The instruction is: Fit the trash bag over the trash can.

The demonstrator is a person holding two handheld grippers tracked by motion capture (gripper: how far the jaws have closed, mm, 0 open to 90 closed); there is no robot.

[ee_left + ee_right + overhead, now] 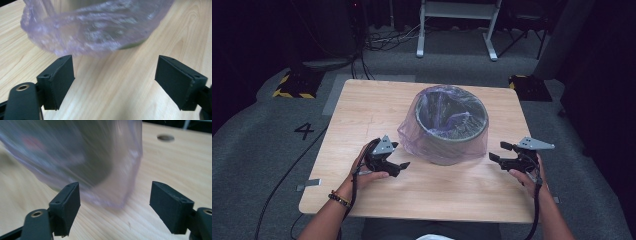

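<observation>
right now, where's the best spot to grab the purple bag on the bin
Probably the loose skirt of the bag hanging low on the bin's left side, coming in level from the left with the left tool. It billows off the wall there, giving slack to pinch.

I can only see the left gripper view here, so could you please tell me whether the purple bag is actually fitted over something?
Observer: Yes. In the high view the purple bag lines a round grey bin, folded over its rim and hanging down the outside.
Operator: Thank you. Where is the other gripper?
Observer: The right gripper is beside the bin on the table, apart from the bag, jaws open.
Operator: And is my left gripper touching the bag?
Observer: No. From above, the left gripper sits short of the bag's hanging edge, jaws open with nothing between them.
</observation>
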